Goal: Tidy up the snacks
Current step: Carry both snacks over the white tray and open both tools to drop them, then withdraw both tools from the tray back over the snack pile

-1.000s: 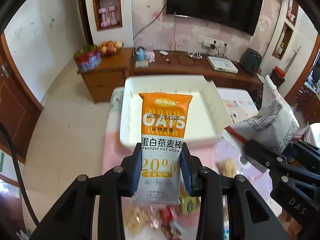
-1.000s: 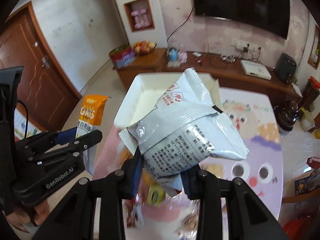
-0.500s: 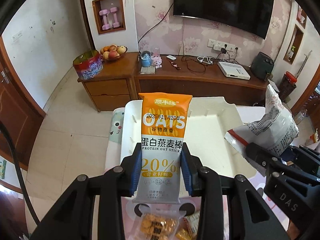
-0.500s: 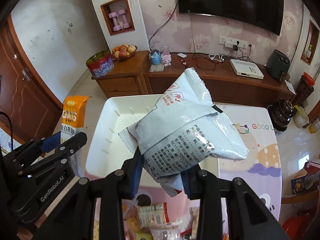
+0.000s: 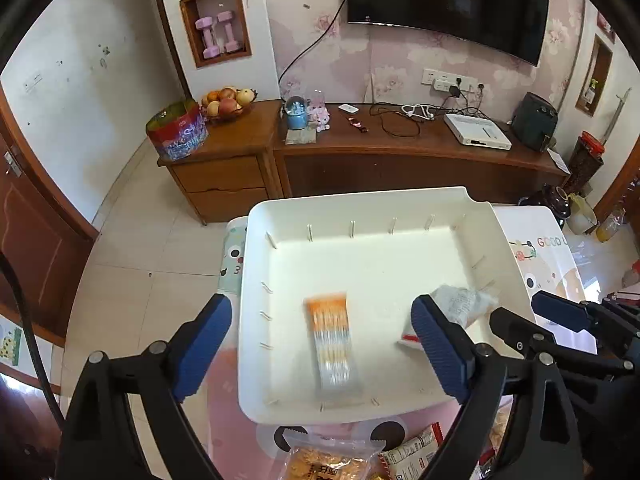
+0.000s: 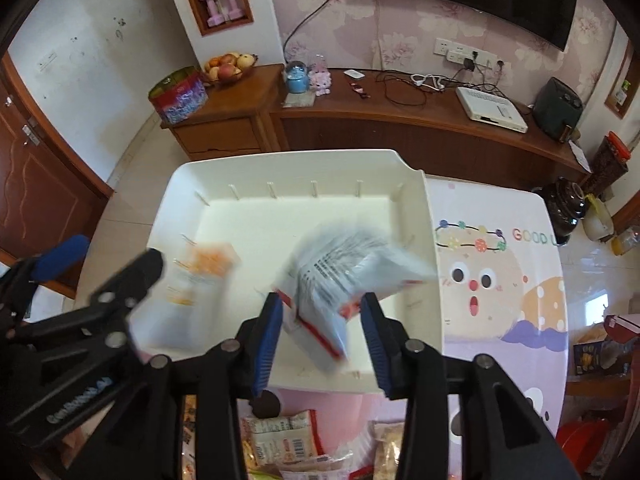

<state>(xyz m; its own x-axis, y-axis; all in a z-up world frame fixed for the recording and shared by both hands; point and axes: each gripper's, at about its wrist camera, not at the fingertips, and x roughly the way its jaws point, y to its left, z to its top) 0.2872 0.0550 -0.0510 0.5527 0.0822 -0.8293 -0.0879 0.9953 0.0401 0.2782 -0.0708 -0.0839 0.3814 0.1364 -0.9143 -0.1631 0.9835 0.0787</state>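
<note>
A white tray [image 5: 460, 204] sits on the table; it also shows in the right wrist view [image 6: 280, 158]. My left gripper [image 5: 320, 344] is open wide above its near edge. The orange oat bar [image 5: 334, 344] lies blurred inside the tray, also in the right wrist view [image 6: 200, 276]. My right gripper [image 6: 322, 332] is open, and the white snack bag [image 6: 344, 268] is blurred in front of its jaws, over the tray. The bag shows in the left wrist view [image 5: 460, 304] at the tray's right side.
Several loose snack packets [image 5: 332, 460] lie on the table [image 6: 500, 280] near the tray's front edge, also in the right wrist view [image 6: 280, 436]. A wooden TV cabinet [image 5: 400, 152] stands behind the table. Floor [image 5: 140, 280] lies to the left.
Both grippers opened. The oat bar left the left gripper and dropped into the tray. The white bag left the right gripper and is falling into the tray.
</note>
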